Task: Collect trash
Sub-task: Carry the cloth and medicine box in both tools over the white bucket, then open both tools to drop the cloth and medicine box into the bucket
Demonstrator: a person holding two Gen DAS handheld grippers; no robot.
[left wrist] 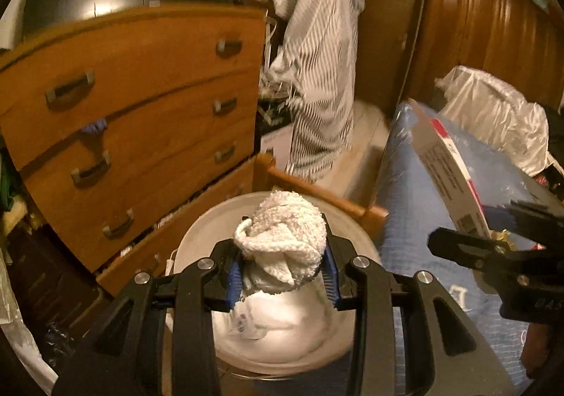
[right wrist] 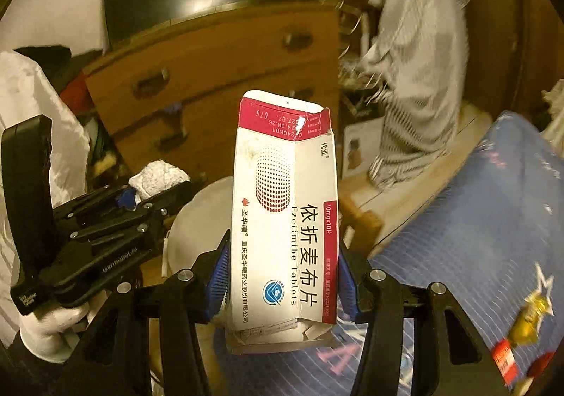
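My left gripper [left wrist: 282, 276] is shut on a crumpled white paper towel [left wrist: 285, 237], held right above a round white trash bin [left wrist: 197, 237] lined with a white bag. In the right wrist view that same towel [right wrist: 158, 177] shows at the left, in the left gripper [right wrist: 130, 198]. My right gripper [right wrist: 282, 276] is shut on a white and red medicine box [right wrist: 282, 205] with an open top flap, held upright beside the bin [right wrist: 197, 219]. From the left wrist view, the box [left wrist: 447, 170] and right gripper [left wrist: 493, 237] sit at the right edge.
A wooden chest of drawers [left wrist: 141, 121] stands behind the bin, its lowest drawer pulled out. A bed with a blue striped cover [right wrist: 476, 237] lies to the right, with a gold-wrapped candy [right wrist: 528, 322] on it. A striped garment [left wrist: 317, 71] hangs by dark wooden doors [left wrist: 476, 25].
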